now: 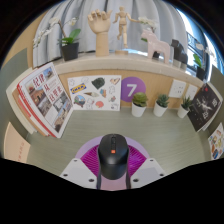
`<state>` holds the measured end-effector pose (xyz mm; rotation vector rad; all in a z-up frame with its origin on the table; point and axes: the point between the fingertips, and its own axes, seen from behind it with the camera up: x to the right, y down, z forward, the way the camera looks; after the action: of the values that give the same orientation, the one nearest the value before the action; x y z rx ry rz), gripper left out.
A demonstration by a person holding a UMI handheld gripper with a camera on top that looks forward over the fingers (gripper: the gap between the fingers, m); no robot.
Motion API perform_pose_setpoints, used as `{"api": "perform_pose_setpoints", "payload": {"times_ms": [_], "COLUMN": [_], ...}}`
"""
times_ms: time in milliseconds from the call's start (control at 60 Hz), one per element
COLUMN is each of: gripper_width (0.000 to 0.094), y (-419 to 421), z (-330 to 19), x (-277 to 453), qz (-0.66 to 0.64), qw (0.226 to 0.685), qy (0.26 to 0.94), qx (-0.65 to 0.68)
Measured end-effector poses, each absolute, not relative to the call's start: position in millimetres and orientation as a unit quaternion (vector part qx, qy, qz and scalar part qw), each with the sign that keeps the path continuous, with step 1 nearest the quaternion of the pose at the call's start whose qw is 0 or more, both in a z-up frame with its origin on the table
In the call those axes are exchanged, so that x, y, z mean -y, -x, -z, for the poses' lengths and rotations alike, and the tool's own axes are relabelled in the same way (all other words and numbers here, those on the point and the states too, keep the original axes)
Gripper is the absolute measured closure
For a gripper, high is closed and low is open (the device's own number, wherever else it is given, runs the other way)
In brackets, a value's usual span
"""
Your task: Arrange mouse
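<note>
1. Looking down my gripper (pixel 112 172), I see the mouse (pixel 113 155): black, with an orange scroll wheel, lying between the two fingers (pixel 78 171) near the view's bottom centre.
2. The fingers sit close at the mouse's left and right flanks, with the purple pads (pixel 93 157) showing on both sides of it. I cannot tell whether they press on it or only stand about it.
3. The mouse seems to rest on the pale table (pixel 50 150), which spreads out ahead of the fingers.
4. Beyond the mouse, a low backboard (pixel 92 92) runs across the table; printed cards are fixed to it, and a purple disc (pixel 136 90) bearing a white 7.
5. Just right of the disc stand three small white pots (pixel 139 107) with green plants.
6. To the left, a magazine (pixel 44 96) leans upright, its pages showing pictures.
7. At far right, a dark card (pixel 206 103) is propped at a tilt.
8. On the shelf (pixel 120 59) above the backboard I make out a potted plant (pixel 70 42), a wooden figure (pixel 108 28) and a white animal figurine (pixel 155 43).
</note>
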<state>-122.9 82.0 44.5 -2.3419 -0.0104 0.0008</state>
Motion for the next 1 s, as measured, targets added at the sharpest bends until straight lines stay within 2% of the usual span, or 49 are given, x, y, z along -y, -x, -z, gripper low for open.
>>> {"api": "perform_pose_setpoints", "payload": {"times_ms": [183,300,483,583,650,717,900,1000], "gripper_width": [0.0588,0.0553,0.041,0.0194,0.0116,0.0085,0.0083,0.0085], "y": [130,130,131,141,137,138,137,143], "z": [13,14,15,12,8,-17,-124,-169], "x": [-58,-59,-59,-54,-43,-30,18,49], "qz": [-0.025,-0.019,-0.015,-0.04,-0.022,-0.015,0.0,0.003], "qw": [0.342,0.354,0.354,0.346,0.334,0.335,0.386,0.412], "qy": [0.939,0.935,0.935,0.937,0.942,0.941,0.922,0.911], "qx": [0.015,0.005,0.004,0.014,0.027,0.041,0.037,0.025]}}
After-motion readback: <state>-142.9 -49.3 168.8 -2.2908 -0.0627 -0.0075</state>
